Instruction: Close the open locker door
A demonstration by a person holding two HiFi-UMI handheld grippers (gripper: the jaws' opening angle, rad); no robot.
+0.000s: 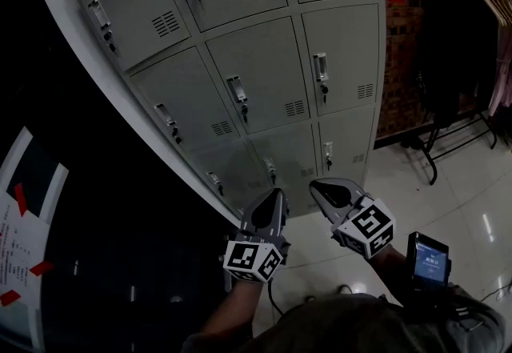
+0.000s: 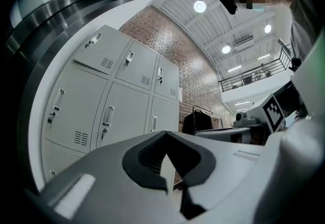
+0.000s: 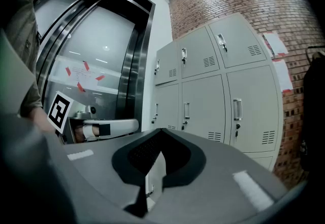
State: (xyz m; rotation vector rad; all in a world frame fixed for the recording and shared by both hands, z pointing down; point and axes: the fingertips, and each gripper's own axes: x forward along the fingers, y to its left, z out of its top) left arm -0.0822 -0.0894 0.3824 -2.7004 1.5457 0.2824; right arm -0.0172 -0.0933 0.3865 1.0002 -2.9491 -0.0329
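Grey locker bank point(image 1: 264, 75), faced squarely by left gripper point(image 1: 278, 194) and right gripper point(image 1: 317, 184). Both jaw pairs are pressed together, empty and equally near. No open door is seen.

Head view: above the locker bank point(image 1: 264, 79), set back, looking steeply down its doors.
Left gripper view: on the left gripper point(image 1: 278, 194), low before the bank, tilted up across its doors.
Right gripper view: on the right gripper point(image 1: 317, 184), low, level, bank at right.
Shared: the bank's doors; each gripper view catches the other gripper.
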